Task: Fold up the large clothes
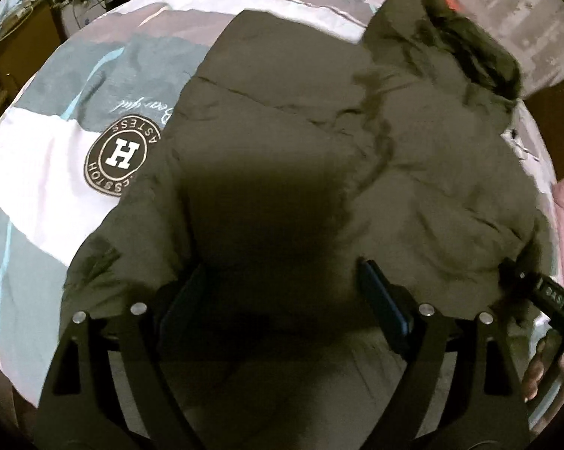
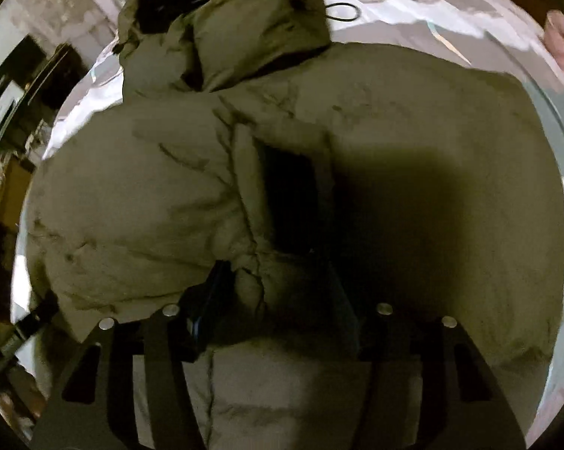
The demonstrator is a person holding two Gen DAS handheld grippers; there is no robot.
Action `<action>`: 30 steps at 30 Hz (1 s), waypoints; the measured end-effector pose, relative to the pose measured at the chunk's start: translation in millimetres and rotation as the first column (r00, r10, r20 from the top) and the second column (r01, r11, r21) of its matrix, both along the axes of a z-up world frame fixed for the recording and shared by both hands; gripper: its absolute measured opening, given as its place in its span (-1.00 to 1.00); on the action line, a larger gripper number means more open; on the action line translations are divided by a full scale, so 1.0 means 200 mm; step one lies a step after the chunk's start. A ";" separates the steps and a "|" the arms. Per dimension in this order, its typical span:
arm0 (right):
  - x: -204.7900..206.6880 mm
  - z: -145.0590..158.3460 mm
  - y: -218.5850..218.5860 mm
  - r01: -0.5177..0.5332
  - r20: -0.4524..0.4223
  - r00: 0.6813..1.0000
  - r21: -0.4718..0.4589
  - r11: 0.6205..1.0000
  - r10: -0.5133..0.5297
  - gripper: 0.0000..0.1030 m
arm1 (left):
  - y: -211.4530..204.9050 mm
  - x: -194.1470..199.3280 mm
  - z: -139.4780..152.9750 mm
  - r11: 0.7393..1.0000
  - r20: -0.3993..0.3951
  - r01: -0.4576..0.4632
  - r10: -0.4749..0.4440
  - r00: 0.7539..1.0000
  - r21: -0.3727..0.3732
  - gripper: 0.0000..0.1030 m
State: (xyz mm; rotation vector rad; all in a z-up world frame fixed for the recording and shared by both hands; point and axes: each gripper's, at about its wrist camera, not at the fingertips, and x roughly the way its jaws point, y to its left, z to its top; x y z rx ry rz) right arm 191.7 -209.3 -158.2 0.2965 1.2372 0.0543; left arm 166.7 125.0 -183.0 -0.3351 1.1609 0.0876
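An olive-green padded jacket (image 1: pixel 319 157) lies spread on a bed, over a bedcover (image 1: pixel 57 172) with white, grey and teal blocks and a round dark badge (image 1: pixel 122 155) with the letter H. The hood (image 2: pixel 229 22) of the jacket is at the far end, bunched up and partly dark inside.

The left tongs (image 1: pixel 282 300) hang just above the near part of the jacket, with the two fingers spread wide and nothing between them. The right tongs (image 2: pixel 278 307) are also spread; a puffy fold of the jacket sits between the fingers, but I cannot tell if they press it. In the left wrist view, the right tongs show at the near right edge of the jacket.
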 end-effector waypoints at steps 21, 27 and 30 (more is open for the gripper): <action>-0.50 0.06 0.10 -0.442 -0.242 0.893 -0.311 0.841 0.380 0.70 | 0.01 -0.56 0.01 0.984 -0.087 0.174 -0.175 0.981 -0.026 0.83; -0.51 -0.27 0.06 -0.474 -0.409 0.861 -0.428 0.770 0.302 0.70 | 0.08 -0.57 -0.15 0.990 -0.172 0.141 -0.140 0.975 -0.011 0.85; -0.46 -0.15 0.07 -0.482 -0.385 0.861 -0.414 0.772 0.332 0.70 | 0.07 -0.58 -0.10 0.993 -0.166 0.119 -0.118 0.979 -0.004 0.85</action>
